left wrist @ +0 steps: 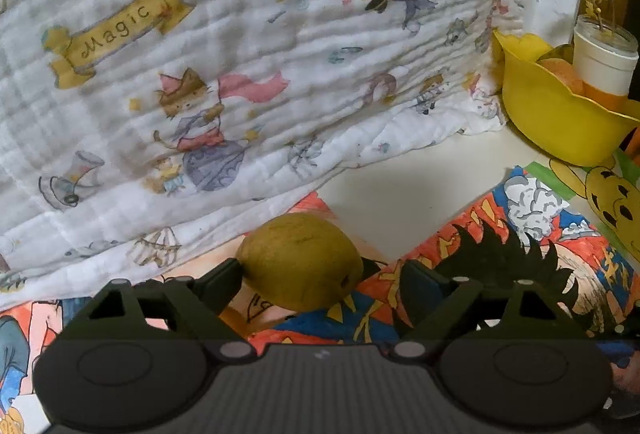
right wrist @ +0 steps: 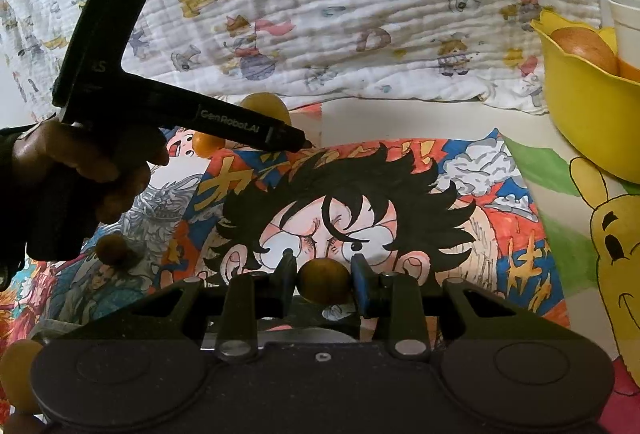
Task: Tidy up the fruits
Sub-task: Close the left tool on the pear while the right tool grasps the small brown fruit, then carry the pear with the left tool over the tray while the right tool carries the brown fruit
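Observation:
A yellow-green pear (left wrist: 300, 262) lies on the cartoon-printed mat in the left wrist view. My left gripper (left wrist: 316, 280) is open around it; the left finger touches its end, the right finger stands apart. In the right wrist view the pear (right wrist: 266, 105) sits half hidden behind the left gripper (right wrist: 296, 141). My right gripper (right wrist: 324, 274) is shut on a small round brown fruit (right wrist: 325, 282), just above the mat. A yellow bowl (right wrist: 580, 121) holding an apple (right wrist: 586, 47) stands at the right; it also shows in the left wrist view (left wrist: 560, 121).
A printed white cloth (left wrist: 240, 53) hangs behind the table. A white cup (left wrist: 604, 61) with yellow flower stems stands by the bowl. Loose small fruits lie on the mat: an orange one (right wrist: 206, 143), a brown one (right wrist: 114, 250), and another at the lower left (right wrist: 20, 374).

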